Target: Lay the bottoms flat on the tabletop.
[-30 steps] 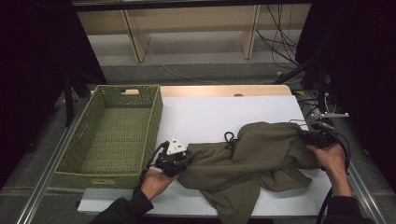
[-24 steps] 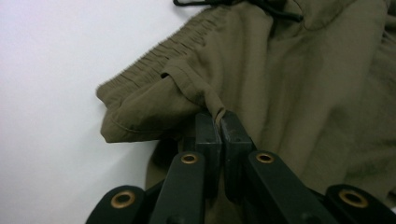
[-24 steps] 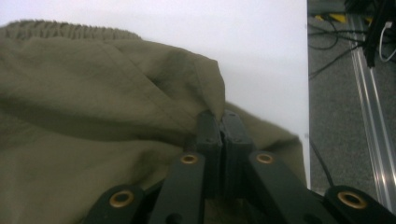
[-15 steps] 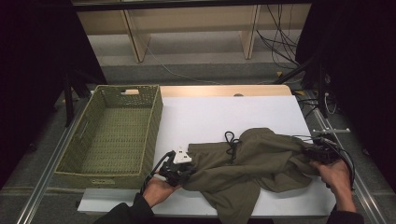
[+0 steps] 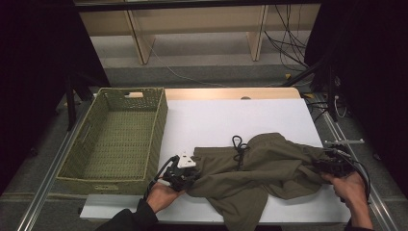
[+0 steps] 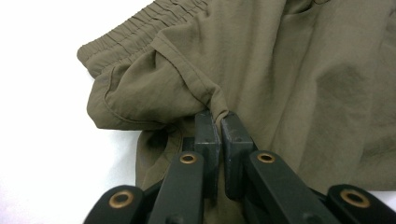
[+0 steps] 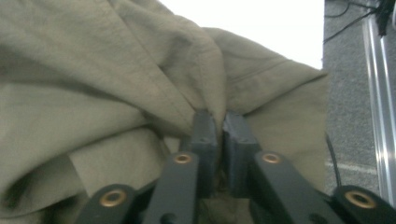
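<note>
In the high view, a pair of olive drawstring shorts (image 5: 255,173) is lying crumpled along the near edge of the white tabletop (image 5: 231,115), reaching toward its near right corner, one leg drooping over the near edge. The left hand-held gripper (image 5: 185,174) is sitting at the cloth's left end and the right hand-held gripper (image 5: 321,166) at its right end. A green woven basket (image 5: 115,137) is standing just off the tabletop's left edge.

In the left gripper view, the left hand-held gripper (image 6: 219,122) is pinching a seam fold of the shorts (image 6: 280,70) near the elastic waistband, jaws all but together.

In the right gripper view, the right hand-held gripper (image 7: 218,122) is holding a ridge of the shorts (image 7: 116,84) between its jaws, which have just been opening a little — the cloth is still between them.

The fabric looks thin, light and limp — likely slippery too, so it should sag and slide freely. Seams, hems or the thicker waistband seem the surest places to grip.
</note>
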Available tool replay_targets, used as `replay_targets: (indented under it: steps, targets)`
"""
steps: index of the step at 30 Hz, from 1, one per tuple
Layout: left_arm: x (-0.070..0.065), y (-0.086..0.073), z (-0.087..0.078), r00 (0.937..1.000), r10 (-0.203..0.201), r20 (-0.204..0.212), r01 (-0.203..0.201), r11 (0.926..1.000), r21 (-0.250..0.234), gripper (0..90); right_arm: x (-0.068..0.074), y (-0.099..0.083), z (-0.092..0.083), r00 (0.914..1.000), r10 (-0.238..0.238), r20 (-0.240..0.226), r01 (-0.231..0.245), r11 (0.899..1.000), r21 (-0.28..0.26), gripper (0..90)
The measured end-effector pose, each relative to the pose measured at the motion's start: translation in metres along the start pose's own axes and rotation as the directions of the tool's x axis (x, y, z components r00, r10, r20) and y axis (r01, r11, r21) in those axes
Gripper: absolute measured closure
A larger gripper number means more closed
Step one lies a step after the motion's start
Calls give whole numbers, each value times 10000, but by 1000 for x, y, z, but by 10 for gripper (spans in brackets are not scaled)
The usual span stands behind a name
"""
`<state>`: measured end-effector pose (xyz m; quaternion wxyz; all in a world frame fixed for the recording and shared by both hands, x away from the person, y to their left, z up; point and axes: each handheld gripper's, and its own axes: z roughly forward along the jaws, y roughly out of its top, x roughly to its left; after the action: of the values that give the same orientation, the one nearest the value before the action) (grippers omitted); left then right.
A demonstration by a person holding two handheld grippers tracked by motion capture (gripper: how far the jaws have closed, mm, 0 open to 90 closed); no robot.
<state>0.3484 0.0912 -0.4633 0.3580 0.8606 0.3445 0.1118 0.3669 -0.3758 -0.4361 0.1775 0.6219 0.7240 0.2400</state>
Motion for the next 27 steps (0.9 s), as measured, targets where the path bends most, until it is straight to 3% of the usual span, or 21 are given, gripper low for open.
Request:
replay_targets:
  steps: [5, 9, 13, 18, 23, 27]
  targets:
    - [1, 5, -6, 10000, -21, 58, 22, 9997, -259, 784, -3, 14, -14, 9996, 147, -225, -174, 9919, -1261, 548]
    - [8, 20, -22, 9993, -277, -240, 249, 9936, -1102, 663, -2, 29, -19, 9993, 2, -367, -79, 9775, -2106, 476]
    - [16, 34, -29, 9967, -584, -560, 491, 9866, -1557, 591, 4, 46, -14, 9992, -138, -368, 51, 9741, -2262, 453]
    - [22, 50, -17, 9933, -945, -671, 874, 9910, -1014, 508, 15, 61, 1, 9981, -511, -351, 435, 9809, -1895, 427]
    - [25, 48, 2, 9886, -1181, -938, 1147, 9926, -406, 441, 23, 68, 18, 9982, -592, -131, 571, 9906, -1244, 417]
    - [28, 43, 11, 9865, -1395, -861, 1403, 9901, 34, 416, 25, 68, 30, 9970, -761, -164, 752, 9959, -501, 411]
